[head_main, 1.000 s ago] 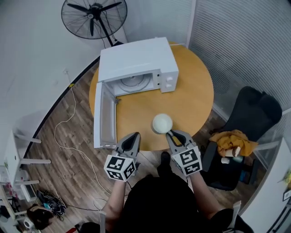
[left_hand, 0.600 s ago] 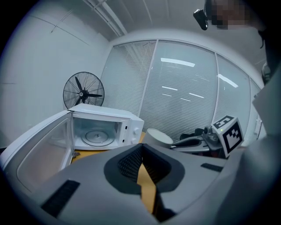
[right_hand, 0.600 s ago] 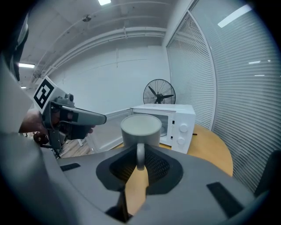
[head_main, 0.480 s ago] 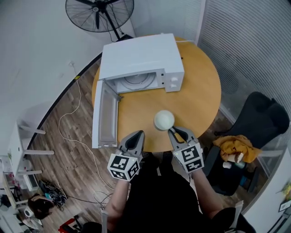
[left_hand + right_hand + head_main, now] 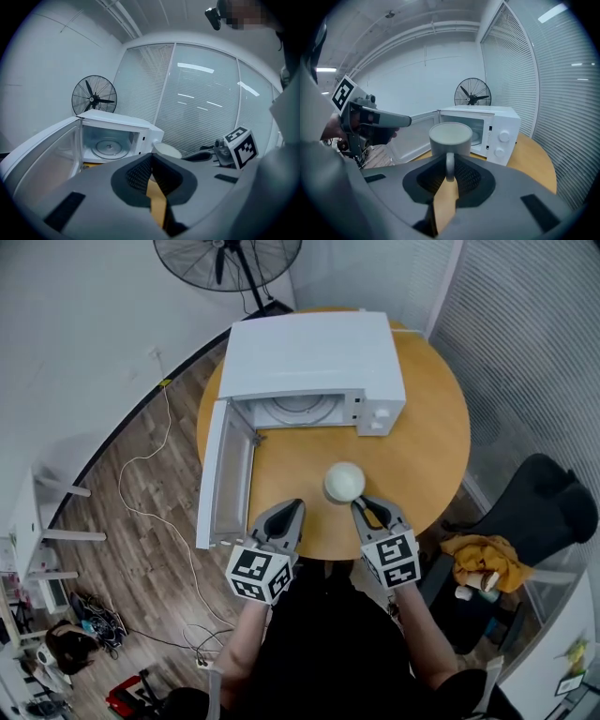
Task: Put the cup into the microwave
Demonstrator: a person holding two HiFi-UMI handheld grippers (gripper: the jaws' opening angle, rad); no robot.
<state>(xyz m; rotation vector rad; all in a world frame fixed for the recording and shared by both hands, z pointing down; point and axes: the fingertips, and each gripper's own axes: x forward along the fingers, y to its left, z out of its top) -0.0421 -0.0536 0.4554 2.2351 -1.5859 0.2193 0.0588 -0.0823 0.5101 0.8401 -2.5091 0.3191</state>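
Head view: my right tongs [image 5: 364, 510] are clenched on the handle of a white cup [image 5: 344, 481]. The cup sits over the near part of the round wooden table [image 5: 427, 442], in front of the microwave [image 5: 314, 352] and well short of its mouth. Whether the cup rests on the wood or hangs just above it, I cannot tell. The microwave's door [image 5: 225, 474] is swung wide to the left, and the glass turntable [image 5: 298, 407] shows inside. My left tongs [image 5: 286, 514] are pinched together with nothing between them. They are beside the right pair at the table's near edge, close to the tip of the open door. Right gripper view: the cup stands upright, its handle toward the camera and caught in the tongs. Beyond the microwave stands a black floor fan [image 5: 225, 259], and a dark chair [image 5: 553, 507] sits to the right of the table.
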